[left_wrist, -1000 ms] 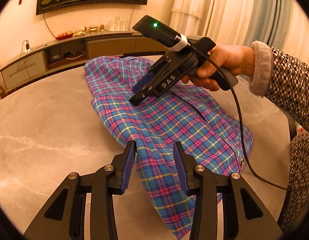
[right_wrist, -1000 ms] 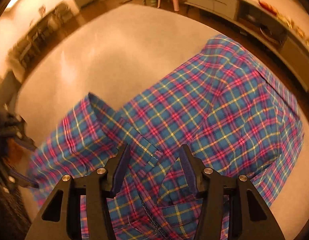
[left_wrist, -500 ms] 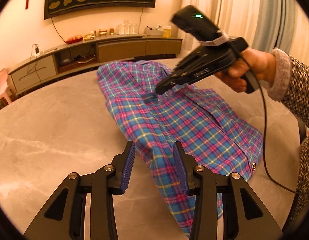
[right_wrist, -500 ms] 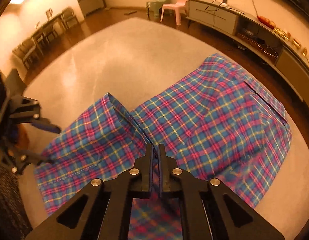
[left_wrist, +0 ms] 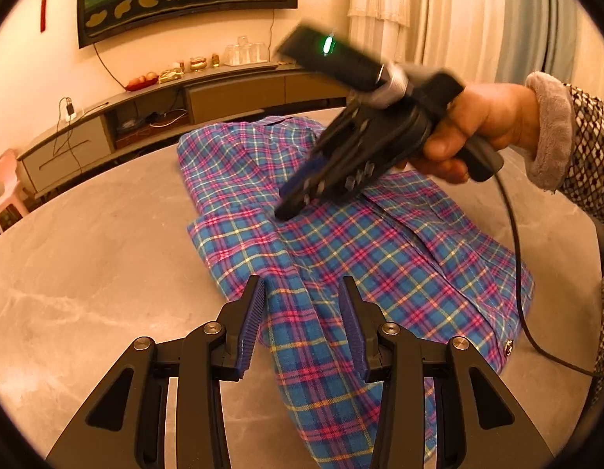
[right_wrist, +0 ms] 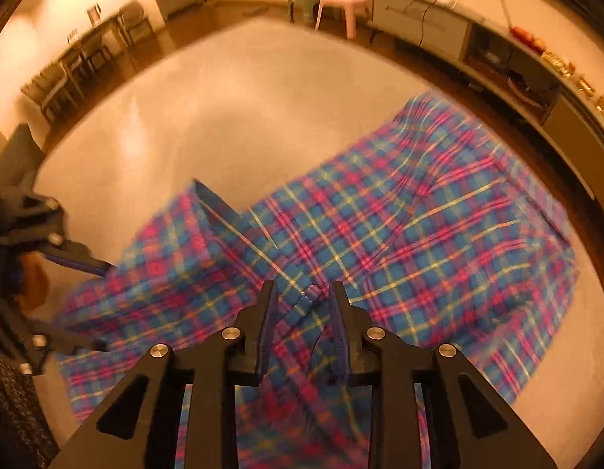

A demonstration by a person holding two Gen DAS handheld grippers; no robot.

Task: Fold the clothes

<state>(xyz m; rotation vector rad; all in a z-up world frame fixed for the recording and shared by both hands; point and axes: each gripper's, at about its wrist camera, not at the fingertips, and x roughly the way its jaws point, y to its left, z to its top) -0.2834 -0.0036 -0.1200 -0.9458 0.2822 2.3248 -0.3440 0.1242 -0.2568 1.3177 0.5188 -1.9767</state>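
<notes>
A blue, pink and yellow plaid shirt lies partly folded on the grey marble table. My left gripper is open, its fingers straddling the shirt's near folded strip just above the cloth. A hand holds my right gripper, blurred with motion, with its tips down near the shirt's middle. In the right wrist view the right gripper is open with a raised ridge of the shirt between its fingers. The left gripper shows at the left edge, over the shirt's end.
The right gripper's cable hangs over the shirt's right side. A low sideboard runs along the far wall, past the table's edge. A pink plastic chair and dining chairs stand on the floor beyond.
The right gripper was open, shut over a shirt fold half a second ago, and now stands open again. The left gripper stayed open and moved in over the shirt's near strip.
</notes>
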